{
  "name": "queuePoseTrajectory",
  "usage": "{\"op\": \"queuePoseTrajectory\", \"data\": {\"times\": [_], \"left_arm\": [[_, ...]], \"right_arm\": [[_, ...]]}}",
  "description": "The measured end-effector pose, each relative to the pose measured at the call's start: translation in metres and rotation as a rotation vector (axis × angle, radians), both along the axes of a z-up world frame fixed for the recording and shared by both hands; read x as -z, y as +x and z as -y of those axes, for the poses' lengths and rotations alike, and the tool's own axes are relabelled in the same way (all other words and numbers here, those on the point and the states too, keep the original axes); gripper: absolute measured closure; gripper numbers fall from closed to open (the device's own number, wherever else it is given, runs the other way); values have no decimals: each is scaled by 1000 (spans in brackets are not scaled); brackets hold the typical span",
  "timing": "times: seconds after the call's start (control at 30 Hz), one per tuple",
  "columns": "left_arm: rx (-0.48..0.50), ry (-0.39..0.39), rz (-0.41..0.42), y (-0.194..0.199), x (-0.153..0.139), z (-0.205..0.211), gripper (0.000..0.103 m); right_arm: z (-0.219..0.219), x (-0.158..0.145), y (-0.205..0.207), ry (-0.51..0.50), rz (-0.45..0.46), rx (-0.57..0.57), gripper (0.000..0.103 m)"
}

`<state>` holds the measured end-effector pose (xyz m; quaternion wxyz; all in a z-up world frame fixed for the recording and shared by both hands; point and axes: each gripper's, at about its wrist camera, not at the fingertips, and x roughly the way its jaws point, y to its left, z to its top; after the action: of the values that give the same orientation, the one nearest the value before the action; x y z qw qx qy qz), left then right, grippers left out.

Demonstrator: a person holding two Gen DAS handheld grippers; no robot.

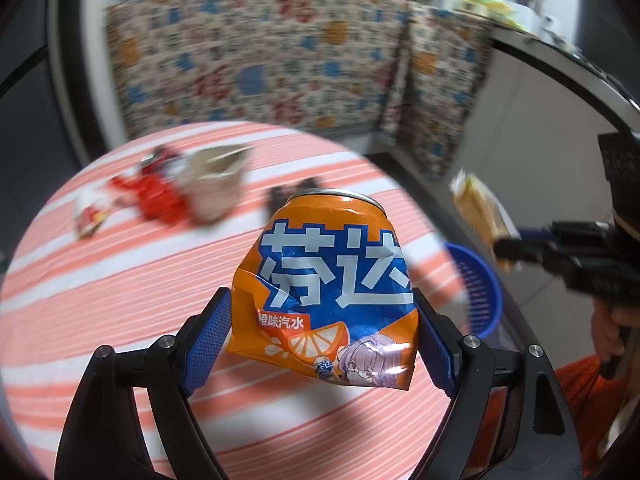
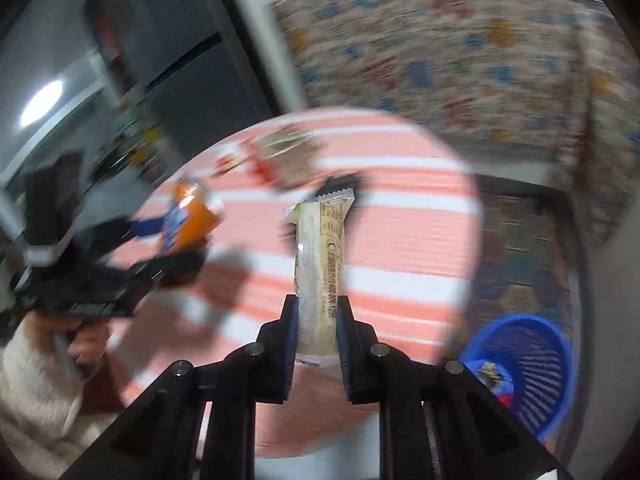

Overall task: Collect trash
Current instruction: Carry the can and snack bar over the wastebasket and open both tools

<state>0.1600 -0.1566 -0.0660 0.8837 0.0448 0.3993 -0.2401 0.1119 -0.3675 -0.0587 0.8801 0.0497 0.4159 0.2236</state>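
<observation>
My left gripper (image 1: 322,308) is shut on a crumpled orange soda can (image 1: 328,280), which hangs above the round table with the pink-and-white striped cloth (image 1: 120,300). In the right wrist view that same can (image 2: 188,216) shows blurred at the left, in the left gripper (image 2: 180,248). My right gripper (image 2: 318,312) is shut on a long cream snack wrapper (image 2: 320,268) standing upright between its pads. The wrapper (image 1: 482,216) also appears at the right edge of the left wrist view, with the right gripper (image 1: 508,250) behind it. A blue plastic basket (image 2: 532,364) sits on the floor right of the table, with some trash inside.
At the table's far side lie a red wrapper (image 1: 154,198), a beige paper bag (image 1: 218,188), a small white-and-red wrapper (image 1: 90,214) and a dark item (image 1: 280,196). A patterned cloth (image 1: 260,52) hangs behind. A person's hand and light sleeve (image 2: 44,364) are at the left.
</observation>
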Motion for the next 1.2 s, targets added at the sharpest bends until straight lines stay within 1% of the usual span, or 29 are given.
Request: {"op": "queuePoseTrajectory", "data": {"times": [0.13, 0.2, 0.27, 0.33, 0.4, 0.5, 0.67, 0.9, 1.1, 1.2], "left_arm": [[86, -20, -7, -1, -1, 60, 17], [131, -29, -18, -1, 1, 91, 17], [178, -37, -39, -1, 7, 127, 17], [215, -43, -59, 0, 14, 156, 17], [249, -49, -83, 2, 23, 186, 17], [279, -52, -102, 4, 36, 220, 17], [302, -34, -117, 9, 56, 255, 17], [321, 21, -106, 13, 80, 276, 17], [318, 47, -113, 20, 97, 285, 17], [316, 51, -120, 25, 103, 291, 17]], "right_arm": [[68, 5, -5, -77, 20, 225, 84], [103, 15, -7, -127, 17, 324, 84], [134, 23, -7, -189, 3, 403, 84], [160, 33, -7, -193, -28, 455, 84], [184, 43, -8, -184, -63, 486, 84], [211, 62, -10, -175, -111, 516, 84], [241, 82, -10, -113, -139, 536, 84], [262, 98, -2, -54, -144, 556, 84], [271, 108, 13, -3, -159, 563, 84], [271, 111, 19, 1, -168, 568, 84]]}}
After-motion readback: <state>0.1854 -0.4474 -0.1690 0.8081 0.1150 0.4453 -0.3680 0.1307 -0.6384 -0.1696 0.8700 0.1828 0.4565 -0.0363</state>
